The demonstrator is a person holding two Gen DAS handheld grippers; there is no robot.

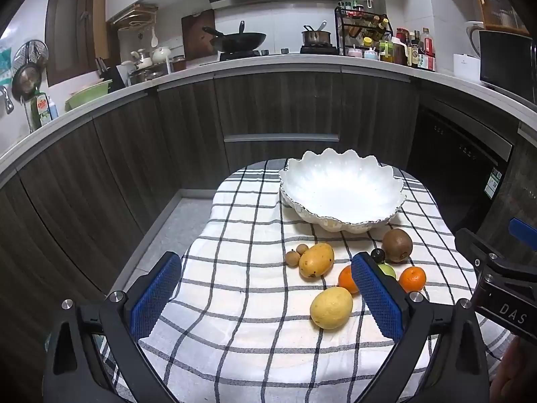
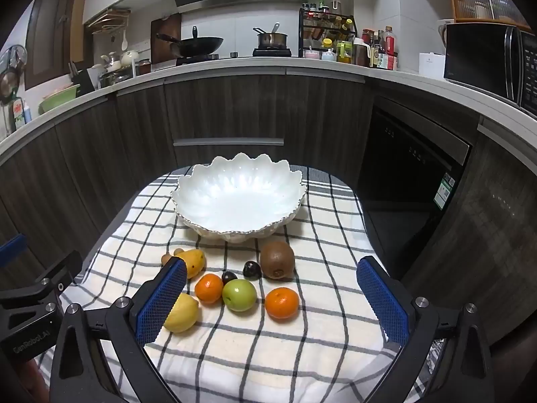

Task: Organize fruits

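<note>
A white scalloped bowl (image 1: 340,189) (image 2: 238,194) stands empty at the far end of a checked cloth. In front of it lie a kiwi (image 1: 397,245) (image 2: 277,259), a mango (image 1: 316,259) (image 2: 193,262), a lemon (image 1: 331,307) (image 2: 181,314), two oranges (image 1: 412,279) (image 2: 282,303), a green apple (image 2: 239,295), small brown longans (image 1: 293,258) and dark round fruits (image 2: 251,270). My left gripper (image 1: 266,297) is open and empty above the cloth, left of the fruit. My right gripper (image 2: 272,300) is open and empty, hovering above the fruit.
The checked cloth (image 1: 248,228) covers a small table in front of dark kitchen cabinets (image 1: 282,107). A dishwasher front (image 2: 409,181) stands to the right. The counter behind holds a wok, pot and bottles. The right gripper's body (image 1: 503,275) shows at the left view's right edge.
</note>
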